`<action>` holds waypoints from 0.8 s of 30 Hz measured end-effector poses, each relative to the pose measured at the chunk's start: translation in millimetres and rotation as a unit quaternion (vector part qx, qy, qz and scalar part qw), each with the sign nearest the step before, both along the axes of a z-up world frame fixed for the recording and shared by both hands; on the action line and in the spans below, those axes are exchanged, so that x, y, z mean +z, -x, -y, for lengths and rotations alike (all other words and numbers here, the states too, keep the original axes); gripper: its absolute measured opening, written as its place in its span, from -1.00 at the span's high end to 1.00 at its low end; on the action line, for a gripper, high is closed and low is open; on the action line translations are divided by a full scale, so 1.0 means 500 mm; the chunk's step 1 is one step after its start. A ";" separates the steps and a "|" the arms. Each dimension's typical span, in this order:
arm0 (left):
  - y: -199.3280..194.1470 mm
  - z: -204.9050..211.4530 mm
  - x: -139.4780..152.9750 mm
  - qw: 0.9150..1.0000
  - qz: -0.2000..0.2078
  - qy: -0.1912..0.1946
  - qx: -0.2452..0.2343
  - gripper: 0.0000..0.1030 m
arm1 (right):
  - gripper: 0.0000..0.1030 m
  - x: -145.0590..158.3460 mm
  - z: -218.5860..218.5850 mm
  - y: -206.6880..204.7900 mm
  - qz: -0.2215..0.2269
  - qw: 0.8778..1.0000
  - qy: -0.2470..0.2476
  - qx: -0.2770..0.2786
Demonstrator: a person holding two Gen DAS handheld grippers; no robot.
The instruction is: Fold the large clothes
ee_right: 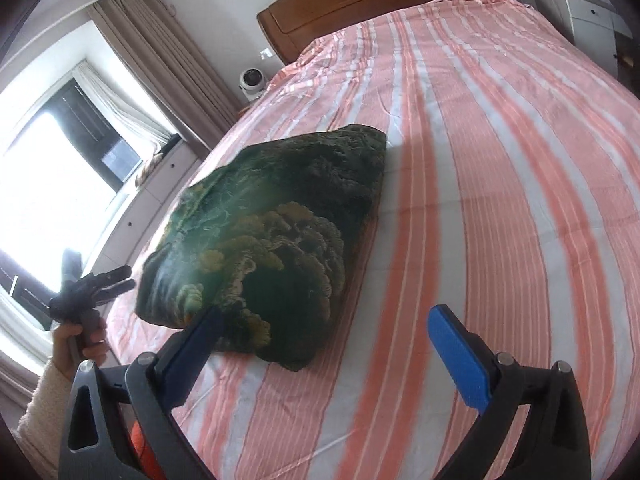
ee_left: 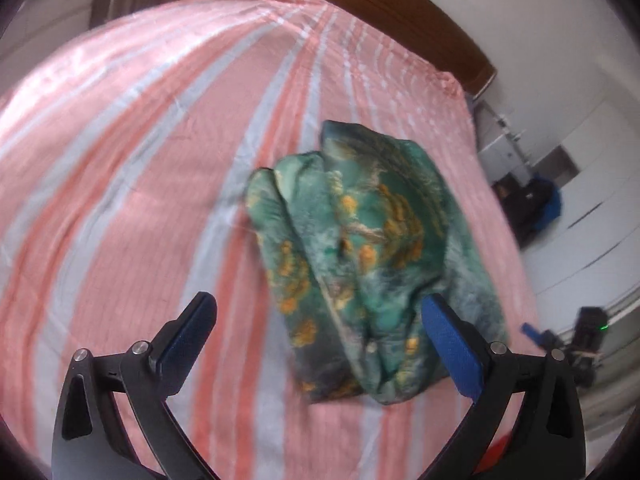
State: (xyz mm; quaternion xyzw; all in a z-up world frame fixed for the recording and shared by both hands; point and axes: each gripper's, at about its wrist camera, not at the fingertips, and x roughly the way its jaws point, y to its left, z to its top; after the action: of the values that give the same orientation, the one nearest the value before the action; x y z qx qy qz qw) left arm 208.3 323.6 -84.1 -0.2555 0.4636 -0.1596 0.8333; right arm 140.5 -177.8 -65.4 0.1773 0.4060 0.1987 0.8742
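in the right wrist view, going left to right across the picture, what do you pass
bright window → person's hand holding the left tongs → folded green garment on the striped bedsheet → white cabinet at the far right edge

The folded garment [ee_left: 360, 256] lies on the bed [ee_left: 120, 160], well short of the headboard [ee_right: 360, 4] at the far end. In the left wrist view the left tool [ee_left: 318, 312] hangs above the garment's near edge, its fingers spread wide with nothing between them. In the right wrist view the right tool [ee_right: 324, 324] sits at the garment's near corner, equally spread and empty. A curtained window [ee_right: 60, 184] stands beyond the bed's left side, a fan [ee_right: 252, 82] beside the headboard, a cabinet [ee_right: 588, 28] to the right.
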 end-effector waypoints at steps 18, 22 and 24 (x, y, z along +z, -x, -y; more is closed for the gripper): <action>-0.005 0.123 0.072 0.958 0.084 -0.274 0.009 -0.99 | -1.00 -0.028 -0.062 -0.007 0.014 0.998 0.035 0.059; -0.035 0.117 0.065 0.981 0.060 -0.183 -0.027 -0.99 | -1.00 -0.030 -0.070 -0.023 0.006 0.997 0.042 0.059; -0.077 0.105 0.037 0.994 0.018 -0.094 -0.060 -0.98 | -1.00 -0.029 -0.071 -0.045 -0.005 0.998 0.028 0.057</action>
State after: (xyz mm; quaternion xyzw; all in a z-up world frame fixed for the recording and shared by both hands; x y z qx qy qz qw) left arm 246.6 271.1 -65.7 -0.1450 0.4763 -0.1691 0.8506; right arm 163.2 -142.5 -80.1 0.1305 0.4253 0.2356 0.8641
